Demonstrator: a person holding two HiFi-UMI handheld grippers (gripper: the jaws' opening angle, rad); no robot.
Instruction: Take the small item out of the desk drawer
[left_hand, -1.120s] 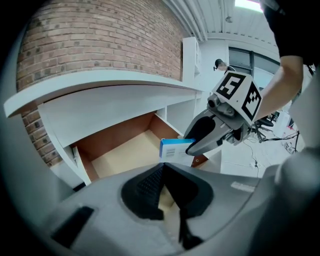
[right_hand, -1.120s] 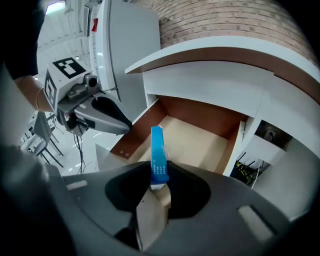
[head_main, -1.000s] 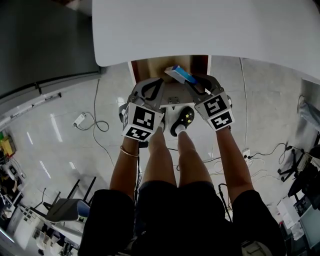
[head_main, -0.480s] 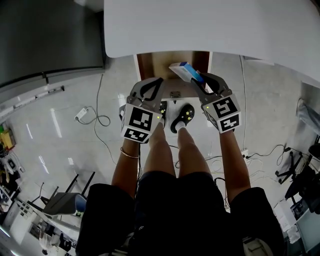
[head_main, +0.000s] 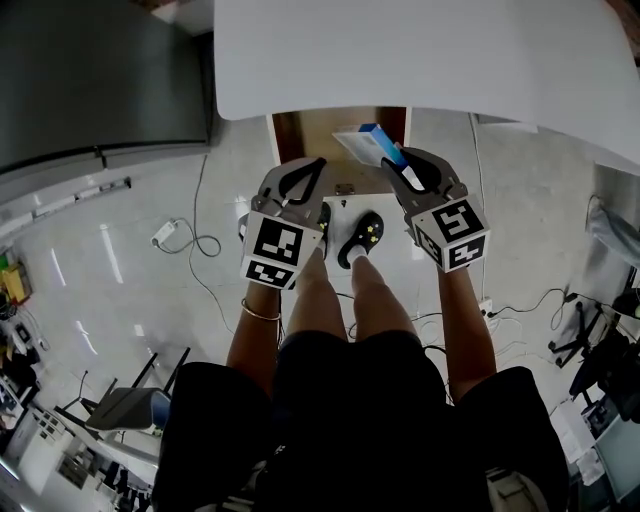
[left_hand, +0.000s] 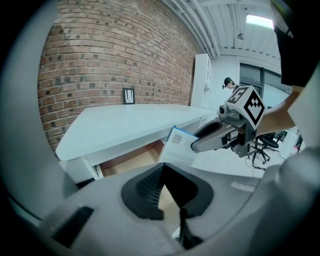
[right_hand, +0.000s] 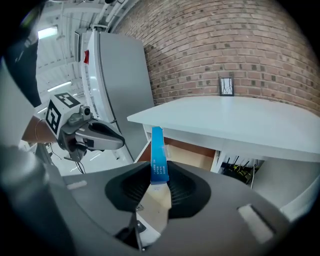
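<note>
Under the white desk (head_main: 420, 60) the wooden drawer (head_main: 338, 128) stands pulled out. A small flat box, blue and white (head_main: 368, 146), is held over the drawer's front, with my right gripper (head_main: 400, 168) shut on it. In the right gripper view the box (right_hand: 158, 152) stands on edge between the pads (right_hand: 176, 186), above the drawer (right_hand: 192, 154). My left gripper (head_main: 298, 178) hovers to the left of the drawer's front, shut and empty. From the left gripper view I see the box (left_hand: 178, 146) in the right gripper (left_hand: 216, 137), in front of the drawer (left_hand: 131, 160).
The person's legs and black shoes (head_main: 362, 238) are below the drawer front. Cables (head_main: 195, 245) and a plug lie on the glossy floor at the left. A dark grey cabinet (head_main: 100, 80) stands left of the desk. A brick wall (right_hand: 225, 45) is behind.
The head view has drifted a little. The right gripper, still holding the box, has edged to the right, away from the left gripper. The left gripper has stayed shut.
</note>
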